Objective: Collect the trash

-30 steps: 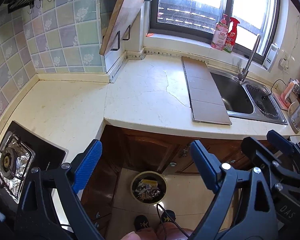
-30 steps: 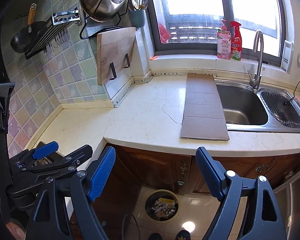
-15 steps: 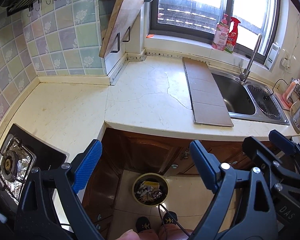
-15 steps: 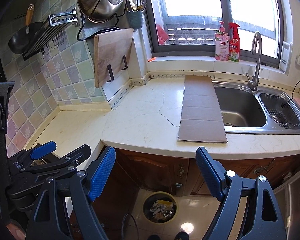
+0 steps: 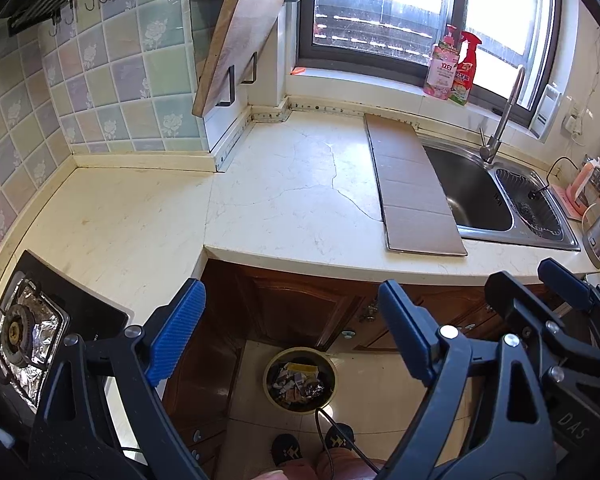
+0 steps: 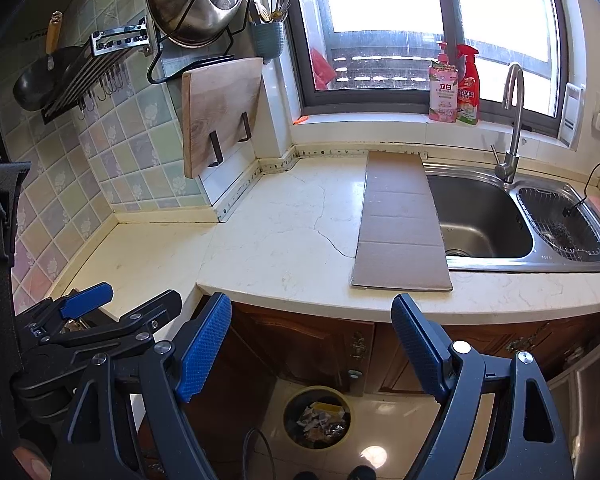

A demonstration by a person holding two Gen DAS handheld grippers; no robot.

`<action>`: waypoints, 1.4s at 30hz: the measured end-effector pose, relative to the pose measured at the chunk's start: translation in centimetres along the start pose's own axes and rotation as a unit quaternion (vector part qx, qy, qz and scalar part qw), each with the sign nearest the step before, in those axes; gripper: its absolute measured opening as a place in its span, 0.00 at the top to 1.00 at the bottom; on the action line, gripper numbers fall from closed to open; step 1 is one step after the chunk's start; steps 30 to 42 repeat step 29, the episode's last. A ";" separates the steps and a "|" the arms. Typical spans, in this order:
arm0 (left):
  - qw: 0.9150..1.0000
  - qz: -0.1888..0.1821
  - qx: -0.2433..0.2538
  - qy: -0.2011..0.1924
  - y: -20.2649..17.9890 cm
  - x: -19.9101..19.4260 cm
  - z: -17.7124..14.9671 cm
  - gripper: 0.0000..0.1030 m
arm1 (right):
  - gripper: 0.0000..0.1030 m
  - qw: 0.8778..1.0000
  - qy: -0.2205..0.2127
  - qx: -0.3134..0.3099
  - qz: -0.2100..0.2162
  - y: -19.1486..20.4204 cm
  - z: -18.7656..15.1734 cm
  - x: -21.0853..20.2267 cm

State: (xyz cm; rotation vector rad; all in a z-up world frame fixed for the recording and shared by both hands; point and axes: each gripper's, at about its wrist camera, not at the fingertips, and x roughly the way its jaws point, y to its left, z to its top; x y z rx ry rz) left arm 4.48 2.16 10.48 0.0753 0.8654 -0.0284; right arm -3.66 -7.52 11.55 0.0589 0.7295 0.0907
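- Basically, only trash-like item left on the tabletop (image 6: 284, 256) is the flat cardboard strip (image 6: 400, 232); it lies along the sink's (image 6: 484, 220) left rim, partly overhanging the basin.
- Strip's long axis runs front edge to back wall of the tabletop; near short end sits just inside the front edge.
- Trash bin (image 6: 317, 416) stands on the floor under the front edge, already holding crumpled scraps, below and btwn both grippers.
- Right gripper (image 6: 312, 348): jaws wide apart, empty, held off the front edge, strip's near end straight ahead & slightly right. Nearer of the two, I'd judge.
- Left gripper (image 5: 292, 332): also spread wide, empty, sits left of the right one, by the stove (image 5: 24, 328) corner; strip is ahead-right (image 5: 412, 188).
- Both point fwd & tilted down over the tabletop's front edge.
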 end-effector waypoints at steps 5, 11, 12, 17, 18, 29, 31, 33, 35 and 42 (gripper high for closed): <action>1.000 0.003 0.001 0.002 -0.3 0.6 0.5 0.17 | 0.19 1.000 -0.003 0.000 0.001 0.1 0.3 0.3; 1.000 0.011 -0.001 0.002 -0.8 1.2 0.9 0.18 | 0.19 1.000 -0.001 -0.001 0.008 -0.5 1.2 1.5; 1.000 0.008 0.001 0.002 -0.5 1.1 0.9 0.18 | 0.19 1.000 0.000 -0.001 0.009 -0.5 1.3 1.6; 1.000 0.017 -0.005 0.002 -1.0 1.4 1.3 0.19 | 0.19 1.000 -0.001 -0.001 0.014 -0.6 1.8 2.3; 1.000 0.019 -0.006 0.002 -1.1 1.5 1.4 0.19 | 0.19 1.000 -0.001 -0.001 0.015 -0.6 1.9 2.5; 0.999 0.032 -0.017 0.006 -2.3 2.3 2.0 0.19 | 0.19 1.000 0.002 -0.002 0.024 -1.0 2.6 3.9; 0.999 0.032 -0.017 0.006 -2.3 2.3 2.0 0.19 | 0.19 1.000 0.002 -0.002 0.024 -1.0 2.6 3.9; 0.999 0.032 -0.017 0.006 -2.3 2.3 2.0 0.19 | 0.19 1.000 0.002 -0.002 0.024 -1.0 2.6 3.9; 0.999 0.032 -0.017 0.006 -2.3 2.3 2.0 0.19 | 0.19 1.000 0.002 -0.002 0.024 -1.0 2.6 3.9; 0.999 0.032 -0.017 0.006 -2.3 2.3 2.0 0.19 | 0.19 1.000 0.002 -0.002 0.024 -1.0 2.6 3.9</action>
